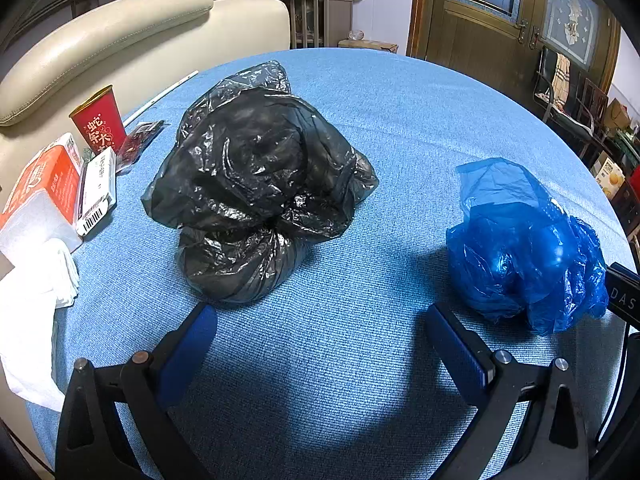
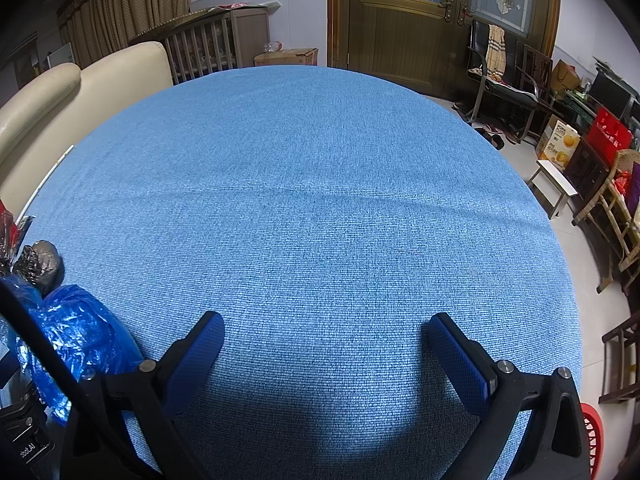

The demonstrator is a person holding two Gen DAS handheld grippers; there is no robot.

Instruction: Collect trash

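On the blue-clothed tabletop (image 1: 400, 120) sit two tied plastic bags of trash: a black bag (image 1: 256, 184) left of centre and a blue bag (image 1: 524, 248) to the right of it, well apart from each other. The left gripper (image 1: 320, 320) hovers at the near edge with its fingers spread wide and nothing between them; its left fingertip lies just beside the near end of the black bag, and its right fingertip just near the blue bag. At the far left of the tabletop stand a red paper cup (image 1: 100, 120), an orange tissue pack (image 1: 44, 188), a small white box (image 1: 96, 192) and loose white tissues (image 1: 36, 300), with a cream sofa (image 1: 120, 32) behind them. The right gripper (image 2: 326, 328) is likewise wide open and empty, over bare cloth in the right wrist view; the blue bag (image 2: 80, 340) shows at that view's near left, with a bit of the black bag (image 2: 42, 262) beyond it.
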